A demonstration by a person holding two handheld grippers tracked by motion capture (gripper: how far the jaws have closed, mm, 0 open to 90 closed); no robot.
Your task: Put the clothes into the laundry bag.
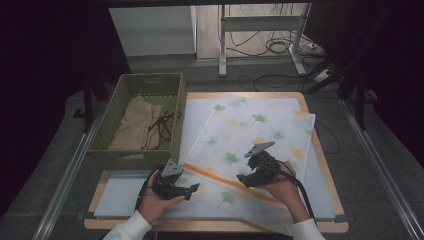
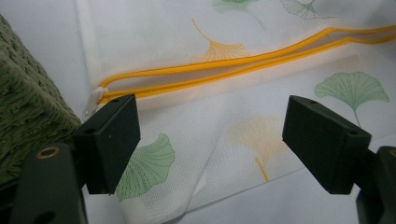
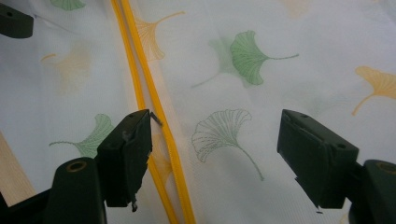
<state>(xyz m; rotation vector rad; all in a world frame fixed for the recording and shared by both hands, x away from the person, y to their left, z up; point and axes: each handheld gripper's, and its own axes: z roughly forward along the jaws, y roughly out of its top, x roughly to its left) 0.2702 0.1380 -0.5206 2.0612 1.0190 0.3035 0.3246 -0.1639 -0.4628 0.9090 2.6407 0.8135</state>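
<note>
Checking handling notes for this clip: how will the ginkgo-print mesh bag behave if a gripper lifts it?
Probably floppy: the mesh bag lies flat and creased. Likely light, since the fabric looks thin and see-through. The orange zipper is probably the firmest part.

Our two hands come in low, white sleeves at the wrists, each cupped palm-up beneath its own hand-held gripper. The left hand-held gripper points toward the right one, its jaws spread wide with nothing between them. The right hand-held gripper angles back toward the left one, jaws likewise parted and holding nothing, its cable trailing over our right hand.
</note>
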